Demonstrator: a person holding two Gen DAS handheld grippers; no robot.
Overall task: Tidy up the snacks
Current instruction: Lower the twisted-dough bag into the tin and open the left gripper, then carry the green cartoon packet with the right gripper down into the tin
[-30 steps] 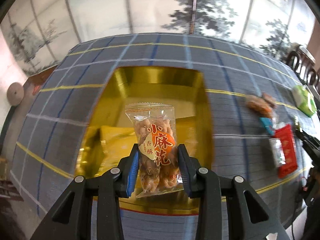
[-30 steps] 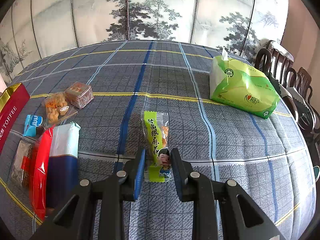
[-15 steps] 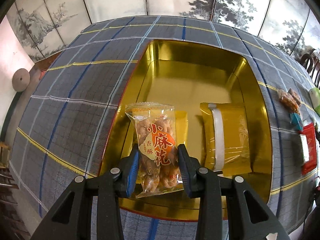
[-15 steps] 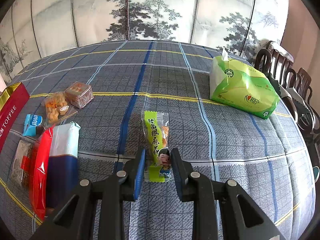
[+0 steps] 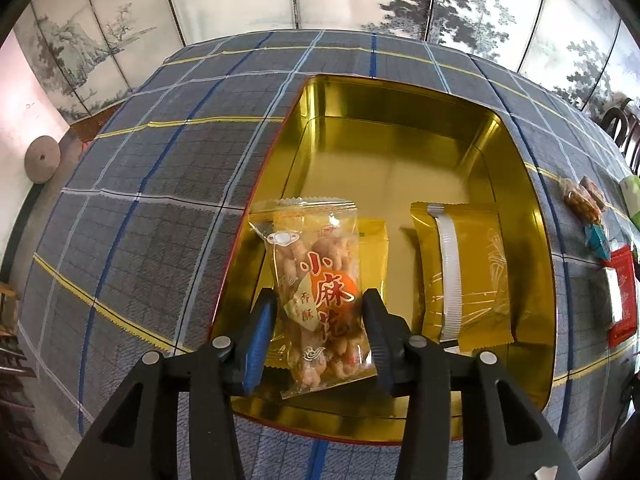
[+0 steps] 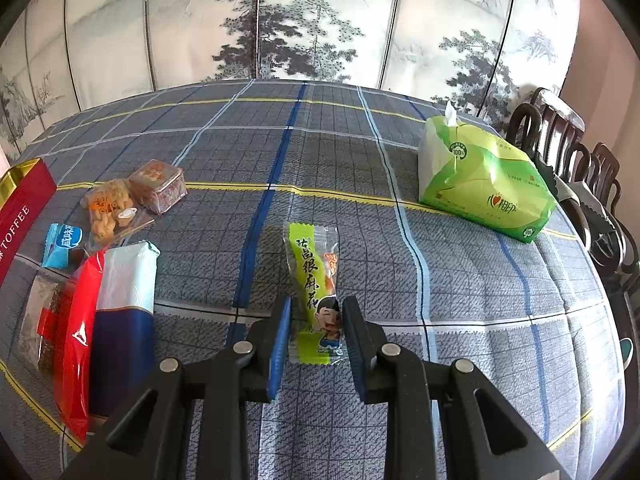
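Note:
My left gripper (image 5: 316, 328) is shut on a clear packet of fried dough twists (image 5: 316, 280) and holds it over the near left part of a gold tin (image 5: 400, 120). In the tin lie a gold packet with a white stripe (image 5: 464, 276) and another gold packet (image 5: 374, 256), mostly hidden behind the held one. My right gripper (image 6: 314, 332) is open, its fingers on either side of a green snack packet (image 6: 314, 276) that lies flat on the plaid tablecloth.
Left of the right gripper lie a red-and-blue packet (image 6: 108, 316), a small blue packet (image 6: 62, 244), a clear twist packet (image 6: 110, 210) and a small brown box (image 6: 158, 186). The tin's red side (image 6: 22, 208) is at far left. A green tissue pack (image 6: 480, 180) and chairs (image 6: 580, 184) stand right.
My left gripper has carried the twist packet left and closer over the tin; the striped gold packet now lies to its right. The right gripper and green packet have not moved.

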